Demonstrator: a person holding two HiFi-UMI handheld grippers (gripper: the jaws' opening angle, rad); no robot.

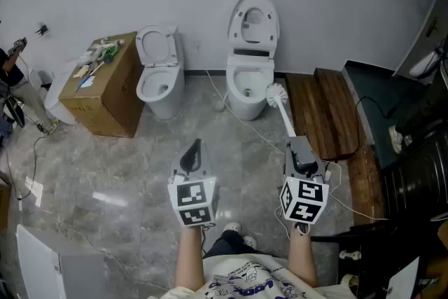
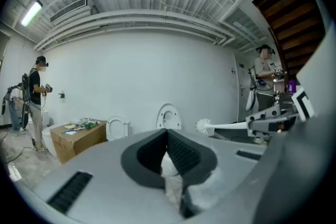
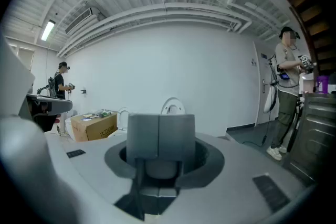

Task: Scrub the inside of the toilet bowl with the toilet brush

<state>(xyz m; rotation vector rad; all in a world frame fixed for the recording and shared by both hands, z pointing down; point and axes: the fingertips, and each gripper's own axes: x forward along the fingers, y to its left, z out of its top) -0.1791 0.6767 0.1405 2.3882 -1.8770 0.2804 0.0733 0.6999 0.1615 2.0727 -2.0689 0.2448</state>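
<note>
Two grippers: right gripper (image 1: 299, 145) jaws pinch a white long-handled toilet brush (image 1: 284, 113), its head beside the taller white ceramic toilet (image 1: 245, 86); left gripper (image 1: 194, 149) jaws pressed together, empty.

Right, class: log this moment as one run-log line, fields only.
phase: pre-scrub | right gripper: shut on brush | brush head: beside right toilet rim, not inside | left gripper: shut, empty | scrubbing: not begun
</note>
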